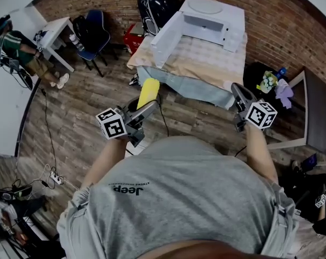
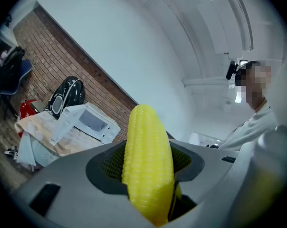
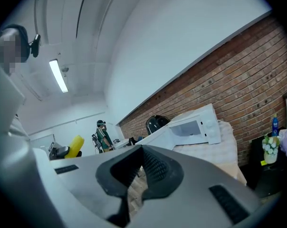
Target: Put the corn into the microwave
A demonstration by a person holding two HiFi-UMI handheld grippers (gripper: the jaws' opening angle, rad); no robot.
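A yellow corn cob [image 1: 148, 92] sticks forward out of my left gripper [image 1: 145, 106], which is shut on it and held level over the wooden floor. In the left gripper view the corn [image 2: 148, 160] stands between the two dark pads and fills the gap. The white microwave [image 1: 209, 19] sits at the far end of a cloth-covered table [image 1: 206, 63], its door [image 1: 165, 36] swung open to the left. It also shows as the microwave [image 2: 91, 121] and the microwave [image 3: 196, 126]. My right gripper [image 1: 237, 94] hangs near the table's front right corner, jaws together and holding nothing [image 3: 135, 177].
A black bag [image 1: 157, 4] and a red box [image 1: 133, 36] stand behind the table's left end. A blue chair [image 1: 95, 31], a white desk [image 1: 58, 31] and a person [image 1: 17, 50] are far left. A low side table with flowers [image 1: 271, 81] stands right. Cables [image 1: 52, 174] lie on the floor.
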